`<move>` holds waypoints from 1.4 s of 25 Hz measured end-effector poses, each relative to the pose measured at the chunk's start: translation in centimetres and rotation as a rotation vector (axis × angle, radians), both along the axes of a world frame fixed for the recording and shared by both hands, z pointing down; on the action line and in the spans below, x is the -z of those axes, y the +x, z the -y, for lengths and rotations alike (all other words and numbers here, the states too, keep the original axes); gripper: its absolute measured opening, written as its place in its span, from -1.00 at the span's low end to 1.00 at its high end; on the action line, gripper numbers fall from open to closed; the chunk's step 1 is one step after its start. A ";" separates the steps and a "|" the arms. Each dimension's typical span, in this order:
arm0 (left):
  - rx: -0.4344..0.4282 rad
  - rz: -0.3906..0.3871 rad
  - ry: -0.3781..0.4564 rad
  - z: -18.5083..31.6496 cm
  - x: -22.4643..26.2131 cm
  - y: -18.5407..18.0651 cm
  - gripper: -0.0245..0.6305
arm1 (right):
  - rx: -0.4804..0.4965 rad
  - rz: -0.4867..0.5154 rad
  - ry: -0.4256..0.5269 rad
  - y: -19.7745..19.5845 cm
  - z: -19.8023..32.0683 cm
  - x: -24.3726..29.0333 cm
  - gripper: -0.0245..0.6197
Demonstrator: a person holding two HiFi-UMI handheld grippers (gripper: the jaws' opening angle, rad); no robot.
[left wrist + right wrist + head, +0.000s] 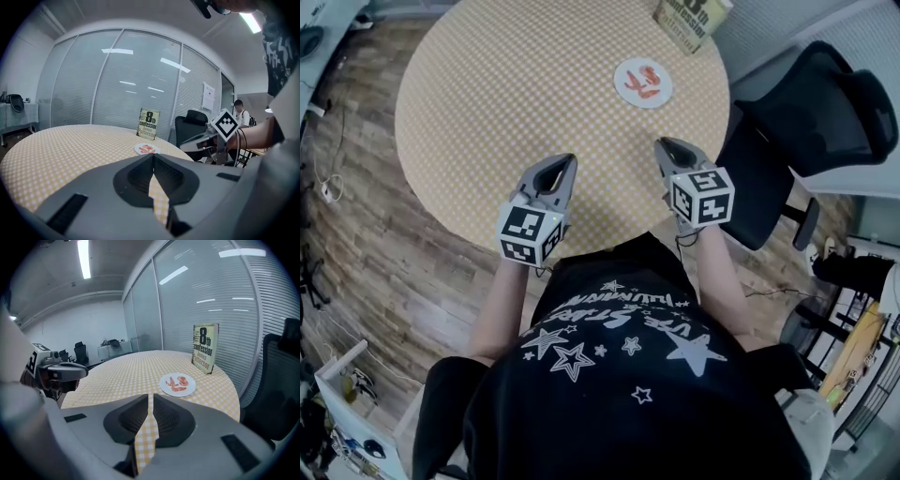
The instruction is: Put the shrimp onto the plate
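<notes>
1. a round table [469, 103] under a yellow checked cloth fills the left and centre of the head view, with wood flooring around it.
2. the left gripper [566, 161] is held above the table's near edge by a person in a black star-printed shirt, its jaws drawn together with nothing between them.
3. the shrimp [645, 84] lie on a small white plate [643, 64] toward the table's far right, well apart from both grippers.
4. the right gripper [662, 143] sits level with the left one and nearer the plate, its jaws closed to a thin slit and empty.
5. a paperback book [690, 21] stands upright just beyond the plate, at the table's far edge.
6. a black office chair [825, 112] stands beside the table at right.
</notes>
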State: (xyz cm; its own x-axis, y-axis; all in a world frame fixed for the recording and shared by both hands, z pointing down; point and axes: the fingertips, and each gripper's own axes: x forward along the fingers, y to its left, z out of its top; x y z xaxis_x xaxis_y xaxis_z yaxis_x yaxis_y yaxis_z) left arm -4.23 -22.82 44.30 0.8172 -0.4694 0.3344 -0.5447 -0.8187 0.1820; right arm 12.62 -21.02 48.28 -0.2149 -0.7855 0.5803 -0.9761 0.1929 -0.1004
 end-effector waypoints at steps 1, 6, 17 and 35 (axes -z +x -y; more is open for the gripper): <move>0.002 0.002 0.003 -0.3 0.1 0.1 -0.92 | 0.001 0.005 0.006 0.1 -0.1 0.2 -0.77; 0.020 0.011 0.024 -1.5 1.0 0.7 -0.92 | 0.010 0.019 0.059 0.6 -0.1 1.8 -0.77; 0.087 0.029 0.033 -9.5 2.0 1.0 -0.92 | 0.054 0.050 0.088 1.3 -7.6 3.1 -0.77; 0.105 0.014 0.100 -21.6 4.3 5.1 -0.92 | 0.040 0.056 0.172 6.7 -19.9 6.0 -0.77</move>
